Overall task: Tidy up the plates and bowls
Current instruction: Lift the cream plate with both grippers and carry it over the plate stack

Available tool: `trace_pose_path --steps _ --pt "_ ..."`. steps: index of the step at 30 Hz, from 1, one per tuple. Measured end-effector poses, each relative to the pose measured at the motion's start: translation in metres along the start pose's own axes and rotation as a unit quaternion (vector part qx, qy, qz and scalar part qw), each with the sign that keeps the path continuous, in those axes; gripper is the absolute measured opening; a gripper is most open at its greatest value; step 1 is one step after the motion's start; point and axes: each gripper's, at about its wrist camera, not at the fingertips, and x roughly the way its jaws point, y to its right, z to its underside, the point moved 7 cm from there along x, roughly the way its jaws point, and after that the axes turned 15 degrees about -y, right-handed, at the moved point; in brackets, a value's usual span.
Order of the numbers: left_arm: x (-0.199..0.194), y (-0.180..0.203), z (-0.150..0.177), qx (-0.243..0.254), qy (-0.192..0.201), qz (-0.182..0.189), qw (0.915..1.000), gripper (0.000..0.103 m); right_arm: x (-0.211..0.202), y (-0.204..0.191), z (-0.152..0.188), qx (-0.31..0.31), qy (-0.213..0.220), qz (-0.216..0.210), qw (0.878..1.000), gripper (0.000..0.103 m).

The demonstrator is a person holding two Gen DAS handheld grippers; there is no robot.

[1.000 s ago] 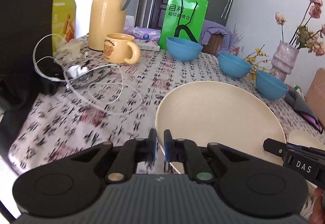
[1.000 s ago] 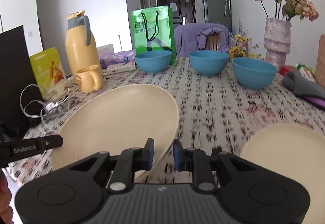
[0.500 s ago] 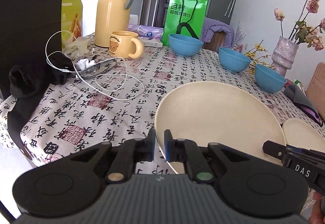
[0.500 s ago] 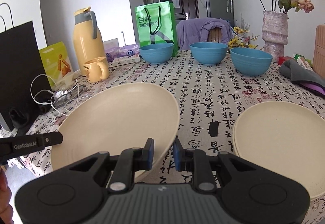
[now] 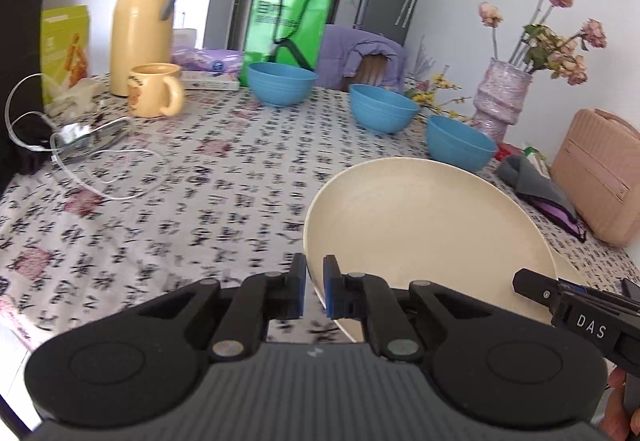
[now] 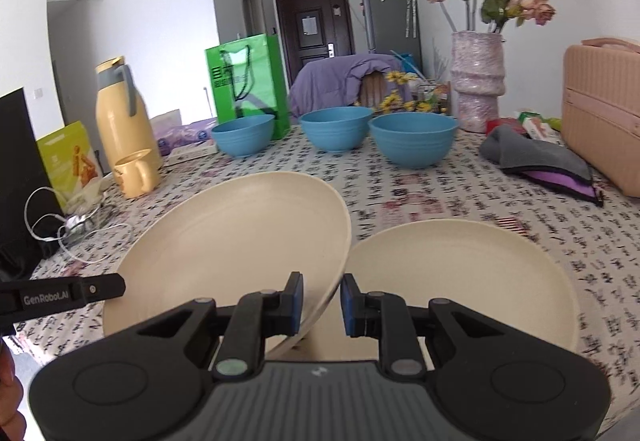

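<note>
Grippers sharing one load: left gripper [image 5: 315, 291] pinching near-left rim of cream plate [image 6: 240, 241], jaws nearly together; right gripper [image 6: 321, 303] clamping right rim, jaws slightly apart. Plate riding tilted above tablecloth [image 5: 160, 181], overlapping edge of second plate [image 6: 460, 273] lying flat. Judging plate as rigid, light, smooth, so likely slipping if pinch loosens; rim looking like only workable hold. Three blue bowls [image 6: 412, 139] waiting beyond.
</note>
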Motion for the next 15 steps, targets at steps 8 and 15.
trace_pose_path --steps 8,15 --pt "0.021 0.072 0.007 0.038 -0.015 0.026 0.9988 0.008 -0.002 0.078 0.004 0.038 -0.01 0.026 0.999 0.02" --pt "0.038 0.11 0.017 0.064 -0.021 0.027 0.9974 0.008 -0.001 0.121 0.007 0.038 -0.02 0.054 0.998 0.02"
